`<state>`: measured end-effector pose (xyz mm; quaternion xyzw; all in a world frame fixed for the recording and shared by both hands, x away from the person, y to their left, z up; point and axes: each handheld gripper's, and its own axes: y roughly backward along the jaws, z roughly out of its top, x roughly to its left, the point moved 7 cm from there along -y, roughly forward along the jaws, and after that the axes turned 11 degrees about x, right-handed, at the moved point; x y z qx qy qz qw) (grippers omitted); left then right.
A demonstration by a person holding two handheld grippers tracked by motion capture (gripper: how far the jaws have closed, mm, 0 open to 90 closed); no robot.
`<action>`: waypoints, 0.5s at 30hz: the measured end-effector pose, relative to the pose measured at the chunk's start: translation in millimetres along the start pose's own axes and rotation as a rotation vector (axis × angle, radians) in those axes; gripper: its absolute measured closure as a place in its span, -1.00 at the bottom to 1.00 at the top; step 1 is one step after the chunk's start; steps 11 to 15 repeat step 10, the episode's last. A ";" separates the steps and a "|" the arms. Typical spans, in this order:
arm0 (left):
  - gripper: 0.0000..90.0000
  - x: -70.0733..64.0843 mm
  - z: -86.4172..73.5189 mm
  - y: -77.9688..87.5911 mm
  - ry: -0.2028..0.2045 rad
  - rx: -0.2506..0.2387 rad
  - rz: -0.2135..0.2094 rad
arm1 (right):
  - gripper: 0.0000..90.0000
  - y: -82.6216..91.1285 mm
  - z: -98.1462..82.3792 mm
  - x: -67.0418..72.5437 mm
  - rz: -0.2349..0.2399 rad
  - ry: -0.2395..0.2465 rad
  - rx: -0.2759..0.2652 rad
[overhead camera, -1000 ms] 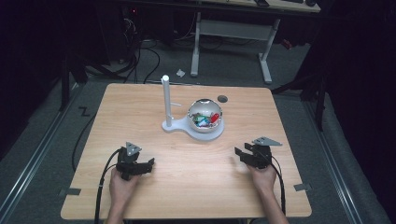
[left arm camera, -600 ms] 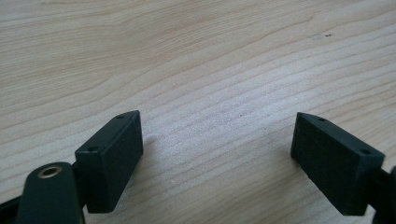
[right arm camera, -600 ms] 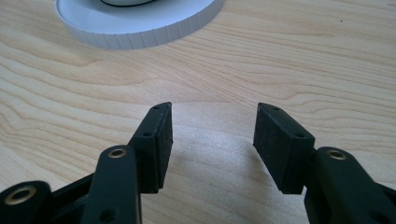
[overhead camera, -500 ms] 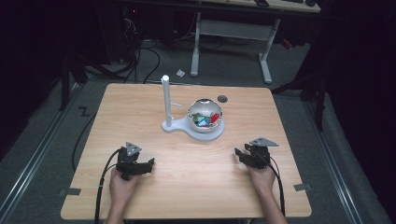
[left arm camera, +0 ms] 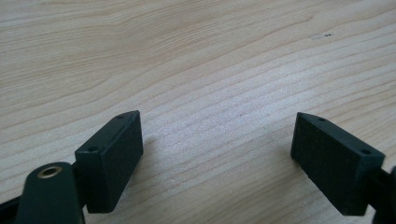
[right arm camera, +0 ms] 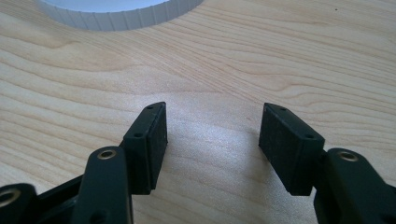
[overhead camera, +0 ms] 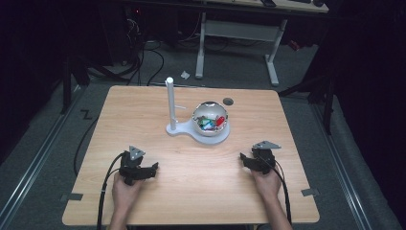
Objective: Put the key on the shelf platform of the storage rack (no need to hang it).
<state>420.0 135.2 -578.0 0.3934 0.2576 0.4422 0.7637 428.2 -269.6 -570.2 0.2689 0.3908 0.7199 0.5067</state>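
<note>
Pale, fine-grained wood of the table (overhead camera: 191, 191) lies bare under both tools: the left gripper (left arm camera: 217, 140) and right gripper (right arm camera: 212, 140) rest low at the near edge, jaws spread apart and grasping nothing. Ahead and between them, slightly nearer the right gripper, sits the shiny round metal bowl (overhead camera: 210, 119) of small coloured pieces on its white ribbed plastic base (right arm camera: 116, 14). Just left of the bowl rises the upright white post (overhead camera: 169, 103), its long axis vertical.
</note>
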 end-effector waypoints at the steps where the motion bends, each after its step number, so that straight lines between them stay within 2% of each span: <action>1: -0.61 -0.1 0.0 0.0 0.000 0.000 0.001 | -0.06 0.0 0.0 -0.1 -0.001 0.001 0.000; 15: -0.61 -0.2 -0.1 0.0 0.000 0.001 0.004 | -0.06 -0.1 0.1 0.1 -0.001 -0.001 0.000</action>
